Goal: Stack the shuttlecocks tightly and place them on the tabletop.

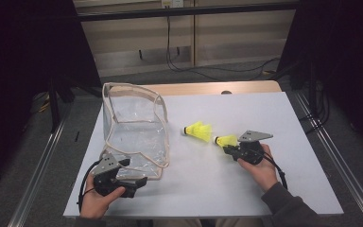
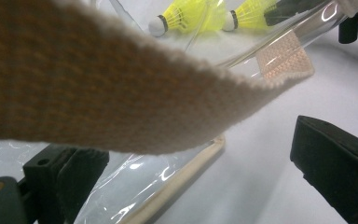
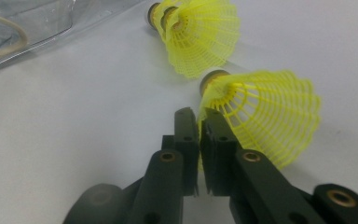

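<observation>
A clear plastic bag [image 1: 134, 130] with beige fabric trim stands open on the left of the white table [image 1: 246, 189]. My left gripper [image 1: 139, 181] lies at the bag's near corner, open. In the left gripper view its jaws [image 2: 196, 144] stand wide apart, with the bag's piped edge [image 2: 186, 170] between them and a beige strap [image 2: 98, 93] crossing close in front. My right gripper [image 3: 199, 116] is shut on the mesh skirt of a yellow shuttlecock [image 3: 265, 116] [image 1: 226, 140] right of centre. Another yellow shuttlecock [image 1: 198, 130] [image 3: 200, 35] lies just beyond it.
Wide bare white tabletop lies between the bag and the shuttlecocks and toward the near edge. A wooden strip [image 1: 217, 88] runs along the table's far edge. Dark curtains and metal rails [image 1: 340, 156] flank both sides.
</observation>
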